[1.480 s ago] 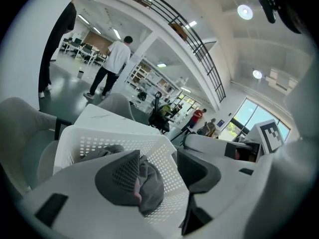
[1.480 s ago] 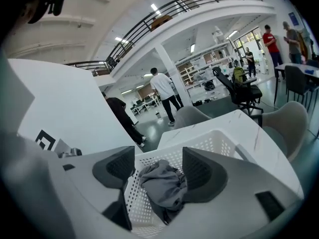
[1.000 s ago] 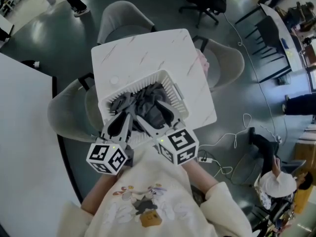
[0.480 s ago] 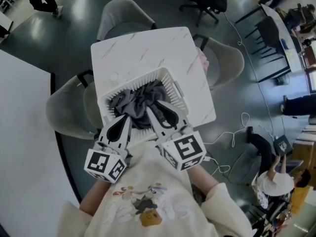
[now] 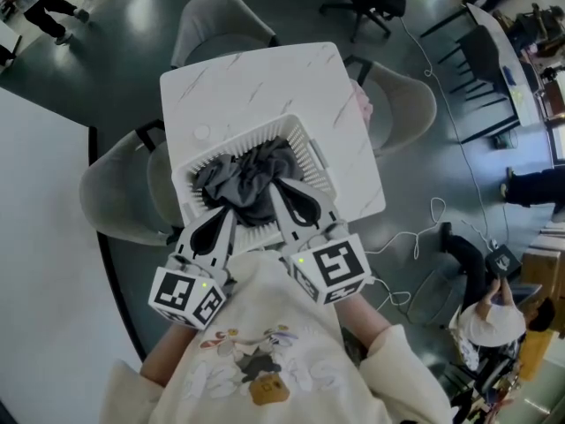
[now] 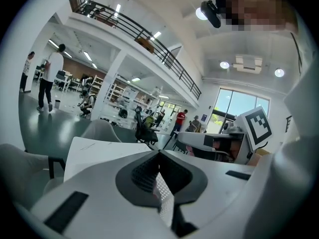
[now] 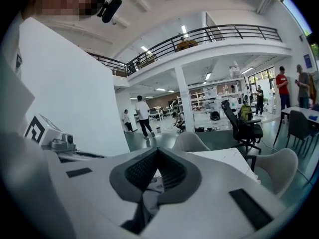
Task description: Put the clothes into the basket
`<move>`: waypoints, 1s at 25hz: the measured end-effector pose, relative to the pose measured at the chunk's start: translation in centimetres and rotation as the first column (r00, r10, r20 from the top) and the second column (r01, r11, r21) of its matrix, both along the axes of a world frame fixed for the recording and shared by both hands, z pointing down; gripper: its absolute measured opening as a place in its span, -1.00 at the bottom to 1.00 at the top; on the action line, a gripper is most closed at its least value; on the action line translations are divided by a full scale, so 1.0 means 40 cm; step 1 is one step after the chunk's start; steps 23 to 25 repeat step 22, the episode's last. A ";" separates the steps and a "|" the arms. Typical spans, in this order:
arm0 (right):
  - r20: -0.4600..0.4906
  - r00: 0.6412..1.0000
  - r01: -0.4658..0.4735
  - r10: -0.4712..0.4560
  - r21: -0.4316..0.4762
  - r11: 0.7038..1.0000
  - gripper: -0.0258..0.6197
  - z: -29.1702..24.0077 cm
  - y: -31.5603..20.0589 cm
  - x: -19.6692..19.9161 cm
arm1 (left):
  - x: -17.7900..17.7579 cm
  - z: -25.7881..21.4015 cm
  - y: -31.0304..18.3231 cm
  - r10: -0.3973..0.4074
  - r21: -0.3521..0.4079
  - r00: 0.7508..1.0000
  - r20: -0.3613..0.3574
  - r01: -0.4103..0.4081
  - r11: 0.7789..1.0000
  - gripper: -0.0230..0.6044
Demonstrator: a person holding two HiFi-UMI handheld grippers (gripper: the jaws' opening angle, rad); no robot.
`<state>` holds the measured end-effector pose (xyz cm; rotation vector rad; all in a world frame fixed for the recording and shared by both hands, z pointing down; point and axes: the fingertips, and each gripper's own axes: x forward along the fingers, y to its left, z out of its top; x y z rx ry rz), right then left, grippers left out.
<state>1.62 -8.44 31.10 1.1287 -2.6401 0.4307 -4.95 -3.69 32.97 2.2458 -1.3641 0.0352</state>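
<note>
Already binned: grey clothes (image 5: 247,177) heaped inside the white basket (image 5: 312,159), which sits on the desk (image 5: 256,82).
Left gripper (image 6: 159,151) and right gripper (image 7: 157,149) both pinched fully together, nothing seen between the jaws; tips at the basket's near rim, right one against the heap. Judgement: task nearly done; best push stray fabric down inside the basket, then lift clear without snagging. No legible writing, only square markers on the gripper cubes.
</note>
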 end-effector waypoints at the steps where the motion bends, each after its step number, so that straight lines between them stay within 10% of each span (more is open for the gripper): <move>1: 0.003 1.000 0.007 -0.007 0.002 1.000 -0.90 -0.002 0.007 -0.003 | 0.004 0.001 0.004 0.004 0.000 1.000 0.001 -0.004 1.000 -0.90; 25: 0.033 0.999 0.032 -0.031 -0.017 0.999 -0.90 -0.013 0.065 -0.017 | 0.018 -0.003 0.033 0.014 -0.008 0.999 -0.036 -0.015 1.000 -0.90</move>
